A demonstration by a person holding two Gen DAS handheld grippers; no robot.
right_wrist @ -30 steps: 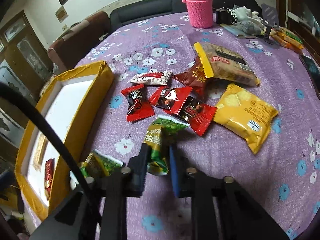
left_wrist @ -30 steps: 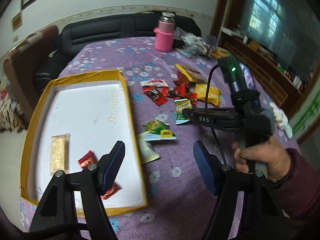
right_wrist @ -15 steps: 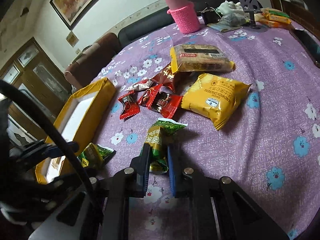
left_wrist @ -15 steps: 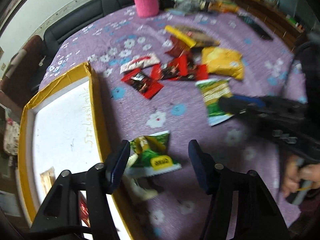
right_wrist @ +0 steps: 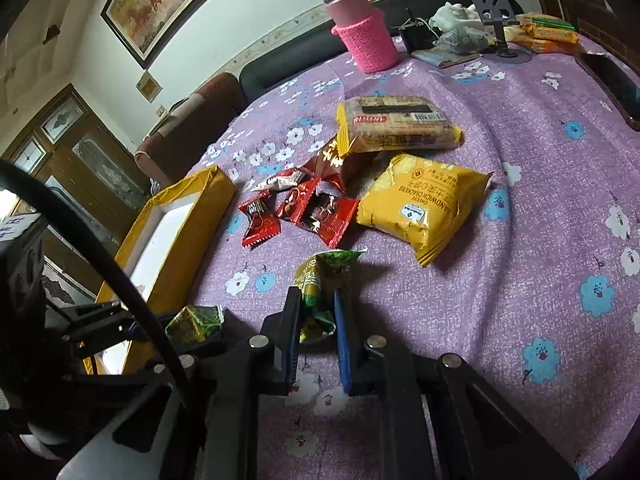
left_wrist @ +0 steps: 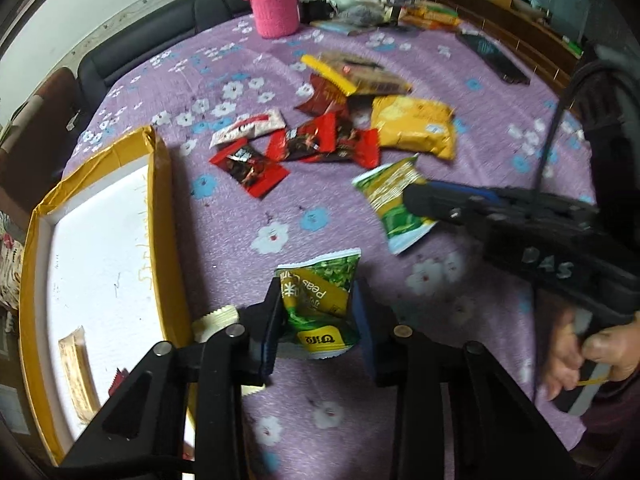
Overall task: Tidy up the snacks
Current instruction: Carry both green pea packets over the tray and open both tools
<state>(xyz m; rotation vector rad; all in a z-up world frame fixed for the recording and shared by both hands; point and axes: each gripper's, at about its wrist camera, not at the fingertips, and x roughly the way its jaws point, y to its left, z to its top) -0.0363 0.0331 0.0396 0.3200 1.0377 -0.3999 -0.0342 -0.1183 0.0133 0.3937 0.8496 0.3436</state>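
My left gripper is shut on a green pea packet just right of the yellow box; the packet also shows in the right wrist view. My right gripper is shut on a second green pea packet and holds it above the purple cloth; it also shows in the left wrist view. Red candy packets, a yellow cracker bag and a brown biscuit pack lie beyond. A gold bar lies in the box.
A pink-sleeved flask stands at the far edge. A phone, a phone stand and loose items lie at the far right. A pale packet leans at the box wall by my left fingers.
My left gripper moved right from over the box to the green packet and closed on it. My right gripper lifted its packet off the cloth and drew it back.
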